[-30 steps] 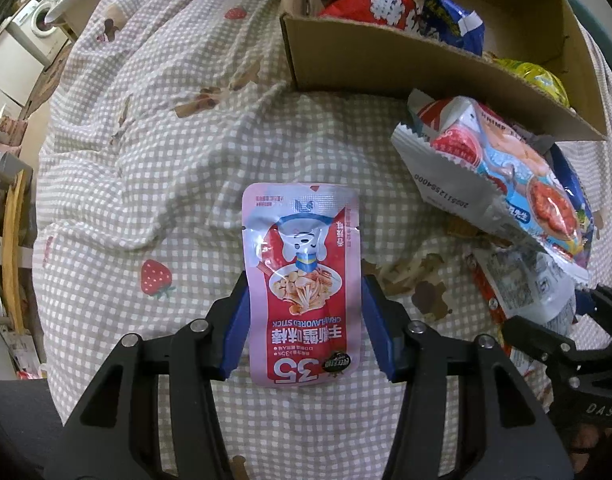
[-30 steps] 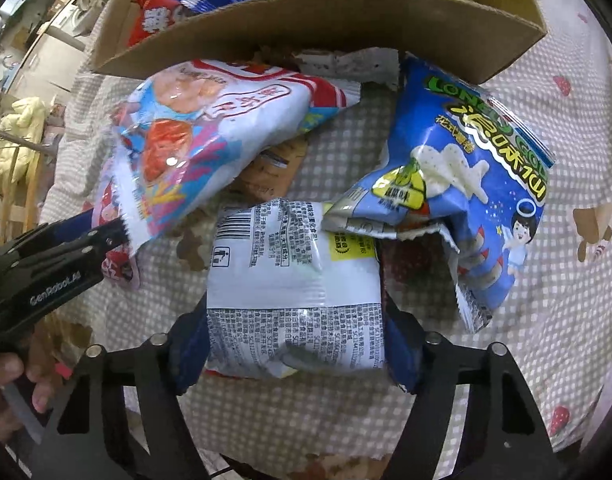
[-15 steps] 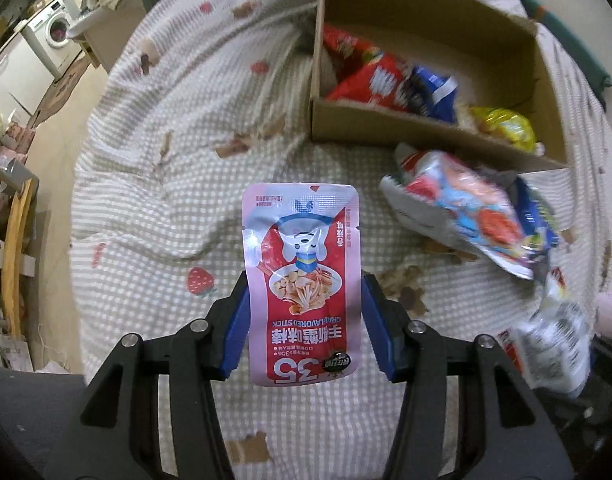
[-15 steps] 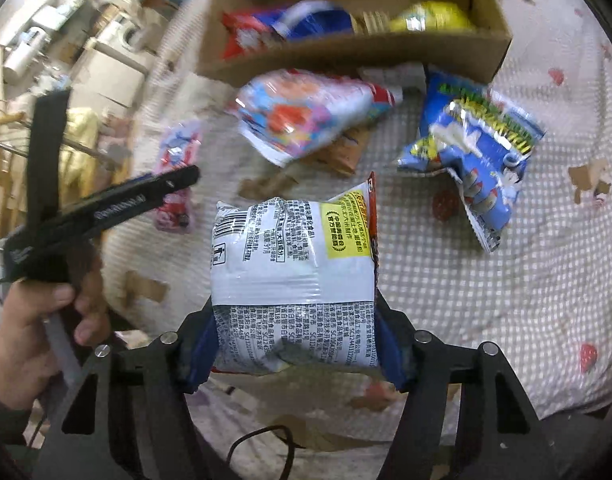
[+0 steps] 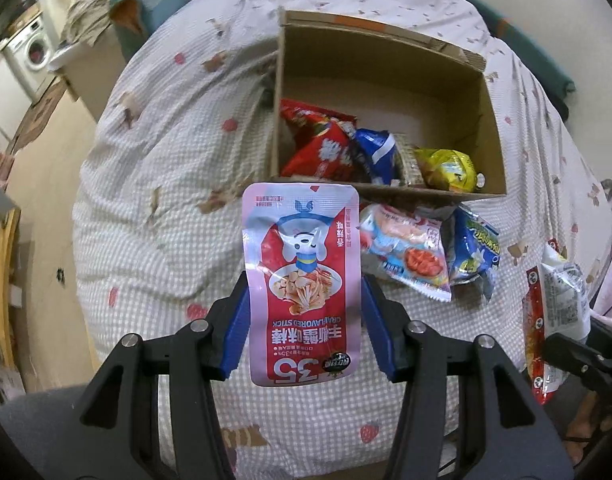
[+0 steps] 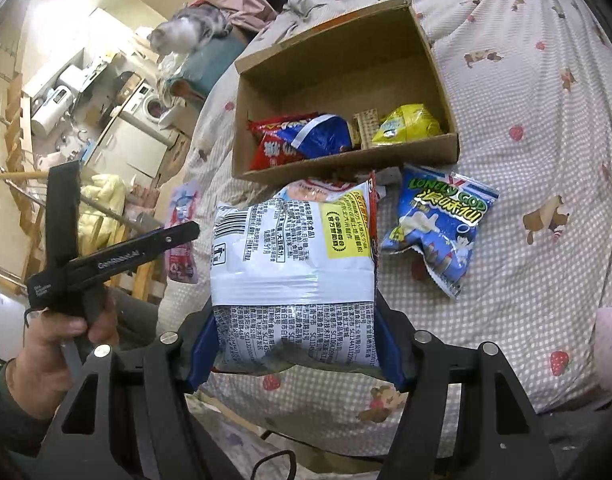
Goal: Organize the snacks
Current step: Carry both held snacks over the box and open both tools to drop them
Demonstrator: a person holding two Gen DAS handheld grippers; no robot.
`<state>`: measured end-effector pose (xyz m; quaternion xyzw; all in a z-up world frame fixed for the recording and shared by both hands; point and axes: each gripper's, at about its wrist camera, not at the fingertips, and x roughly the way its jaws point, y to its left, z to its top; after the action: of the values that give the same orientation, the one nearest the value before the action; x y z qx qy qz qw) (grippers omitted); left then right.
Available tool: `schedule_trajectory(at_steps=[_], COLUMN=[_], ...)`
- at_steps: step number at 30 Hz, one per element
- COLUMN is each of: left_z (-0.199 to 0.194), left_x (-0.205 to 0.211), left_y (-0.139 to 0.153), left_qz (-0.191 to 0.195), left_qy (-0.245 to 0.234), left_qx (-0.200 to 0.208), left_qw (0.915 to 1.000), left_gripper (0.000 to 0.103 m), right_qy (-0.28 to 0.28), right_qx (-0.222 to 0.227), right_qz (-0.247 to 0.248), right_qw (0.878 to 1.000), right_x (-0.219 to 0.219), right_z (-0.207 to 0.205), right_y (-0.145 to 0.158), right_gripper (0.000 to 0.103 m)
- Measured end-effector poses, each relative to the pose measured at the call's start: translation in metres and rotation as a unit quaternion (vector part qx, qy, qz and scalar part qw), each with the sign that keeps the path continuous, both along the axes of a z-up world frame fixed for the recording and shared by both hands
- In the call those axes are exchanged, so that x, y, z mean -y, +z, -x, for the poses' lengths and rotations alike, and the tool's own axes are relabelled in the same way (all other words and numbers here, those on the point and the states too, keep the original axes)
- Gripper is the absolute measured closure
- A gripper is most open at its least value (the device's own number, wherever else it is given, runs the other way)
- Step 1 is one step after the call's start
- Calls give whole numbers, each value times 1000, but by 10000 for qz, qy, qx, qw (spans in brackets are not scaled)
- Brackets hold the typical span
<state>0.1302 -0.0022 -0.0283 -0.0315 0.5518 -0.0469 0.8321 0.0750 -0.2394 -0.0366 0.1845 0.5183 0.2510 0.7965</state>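
Two packets are up off the bed (image 5: 154, 184). Left hand-held gripper (image 5: 304, 326) clamps the pink crab-stick pouch (image 5: 304, 280) by its side edges near the bottom: flat, light, slick film, so the edge hold suits it. Right hand-held gripper (image 6: 294, 344) squeezes the white snack bag (image 6: 292, 276) at its lower end; puffy and soft, probably crushable contents, so press gently. Cardboard box (image 6: 345, 68) lies ahead, part filled. Blue bag (image 6: 437, 228) and another packet (image 5: 405, 248) remain on the bed beside it.

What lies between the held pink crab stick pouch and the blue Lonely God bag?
In the left wrist view, a white-and-red snack bag lies on the bedspread between the pink pouch and the blue bag.
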Motion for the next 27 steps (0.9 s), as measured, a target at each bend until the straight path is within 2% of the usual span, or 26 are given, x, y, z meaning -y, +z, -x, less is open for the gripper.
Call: schedule_trajectory(at_steps=[7, 13, 18, 22, 27], left_z=[-12, -17, -19, -30, -54], left_x=[8, 2, 2, 4, 8], left_y=[13, 23, 35, 42, 53], left_qz=[27, 157, 203, 174, 324], left_qy=[-70, 183, 232, 210, 279], left_qx=[320, 435, 573, 684, 772], left_qw=[9995, 9988, 9979, 9973, 9961], left_gripper=[54, 54, 54, 54, 54], right_qy=[-149, -343, -354, -378, -533], right_qx=[220, 677, 888, 1008, 1083], right_qz=[-14, 79, 182, 217, 166], right_qw=[9996, 9971, 9953, 9939, 9925], right_x=[4, 13, 16, 17, 20], right_z=[-20, -30, -40, -50, -69], right_y=[8, 29, 42, 50, 58], right_gripper=[35, 35, 35, 35, 35])
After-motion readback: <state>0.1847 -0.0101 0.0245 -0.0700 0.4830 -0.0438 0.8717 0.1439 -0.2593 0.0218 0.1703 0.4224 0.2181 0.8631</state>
